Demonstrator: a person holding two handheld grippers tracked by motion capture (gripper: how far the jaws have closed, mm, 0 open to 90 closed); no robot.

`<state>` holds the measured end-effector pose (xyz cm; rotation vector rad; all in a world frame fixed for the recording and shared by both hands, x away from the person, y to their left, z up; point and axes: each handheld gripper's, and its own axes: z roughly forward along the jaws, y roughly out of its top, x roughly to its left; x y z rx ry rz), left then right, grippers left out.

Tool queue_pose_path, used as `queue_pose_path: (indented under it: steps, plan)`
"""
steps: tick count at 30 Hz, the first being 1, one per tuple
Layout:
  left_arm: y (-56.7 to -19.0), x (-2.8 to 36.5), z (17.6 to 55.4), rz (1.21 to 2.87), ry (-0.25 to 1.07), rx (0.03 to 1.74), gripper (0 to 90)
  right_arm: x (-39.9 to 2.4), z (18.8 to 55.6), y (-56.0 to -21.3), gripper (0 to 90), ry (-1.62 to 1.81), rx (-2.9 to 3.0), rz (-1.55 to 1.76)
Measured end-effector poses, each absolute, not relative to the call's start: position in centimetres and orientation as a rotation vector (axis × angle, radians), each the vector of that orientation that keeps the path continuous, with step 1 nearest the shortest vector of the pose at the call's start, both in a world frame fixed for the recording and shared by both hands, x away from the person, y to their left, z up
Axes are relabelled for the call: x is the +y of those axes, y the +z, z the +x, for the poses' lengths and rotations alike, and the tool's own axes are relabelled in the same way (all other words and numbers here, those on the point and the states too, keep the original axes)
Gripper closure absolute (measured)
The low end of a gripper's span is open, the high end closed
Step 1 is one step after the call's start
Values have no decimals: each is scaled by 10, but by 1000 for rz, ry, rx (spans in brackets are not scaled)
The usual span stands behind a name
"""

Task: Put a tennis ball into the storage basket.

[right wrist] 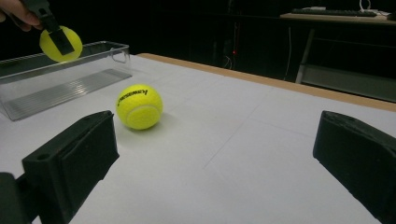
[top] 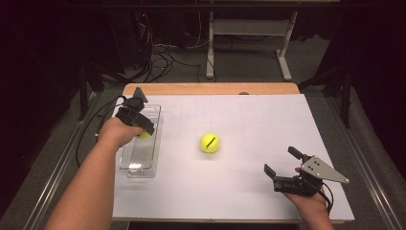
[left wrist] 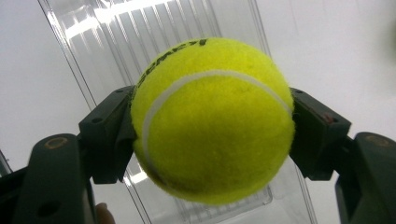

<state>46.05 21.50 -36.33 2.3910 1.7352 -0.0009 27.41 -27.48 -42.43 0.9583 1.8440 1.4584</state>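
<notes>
held tennis ball (left wrist: 212, 121) pinched in left gripper (top: 137, 120), above clear plastic bin (top: 151, 167) at table's left | second tennis ball (top: 209, 143) lying mid-table on white tabletop (top: 249, 187) | right gripper (top: 283, 165) jaws spread wide, nothing between, near right front edge

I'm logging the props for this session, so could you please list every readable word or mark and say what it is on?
"SERVEY" or similar, black print on the loose ball on the table; the letters are small, so the spelling is uncertain.
The same black print on the held ball over the bin; part curves out of sight, not fully readable.
Nothing readable elsewhere.
</notes>
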Motion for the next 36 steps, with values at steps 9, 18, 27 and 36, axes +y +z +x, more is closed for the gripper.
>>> queue_pose_path:
  steps: [9,18,27,36]
  plan:
    - [-369,214,464,2407,-3,1740,263,-275,274,-425,4,1459,1848,963]
    - [-377,213,467,2431,-29,1760,262,-275,275,-425,4,1459,1849,963]
    - [-373,214,467,2406,-14,1755,261,-275,275,-426,4,1458,1848,963]
    - [-365,214,467,2371,-25,1755,58,-274,275,-425,4,1457,1849,961]
